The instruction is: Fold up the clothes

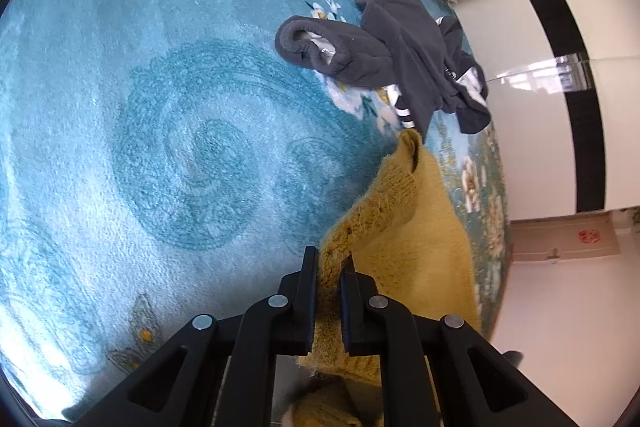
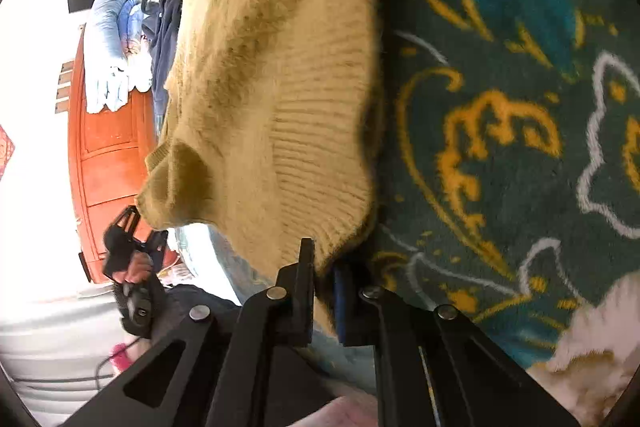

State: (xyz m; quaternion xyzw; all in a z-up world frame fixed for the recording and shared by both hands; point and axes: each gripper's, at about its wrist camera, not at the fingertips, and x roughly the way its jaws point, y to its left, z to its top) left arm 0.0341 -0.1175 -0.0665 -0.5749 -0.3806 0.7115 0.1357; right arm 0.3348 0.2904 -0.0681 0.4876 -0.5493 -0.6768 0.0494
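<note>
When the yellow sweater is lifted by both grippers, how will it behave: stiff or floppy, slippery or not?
Probably floppy: the sweater already sags and creases between the left gripper and the right gripper. Its fuzzy ribbed knit looks grippy, so it seems unlikely to slide out of the shut jaws. It may drag on the rug rather than glide.

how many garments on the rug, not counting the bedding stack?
2 that I can separate: yellow sweater held by both tools, left tool, right tool; dark garment crumpled beyond it. The dark pile may hide more.
</note>
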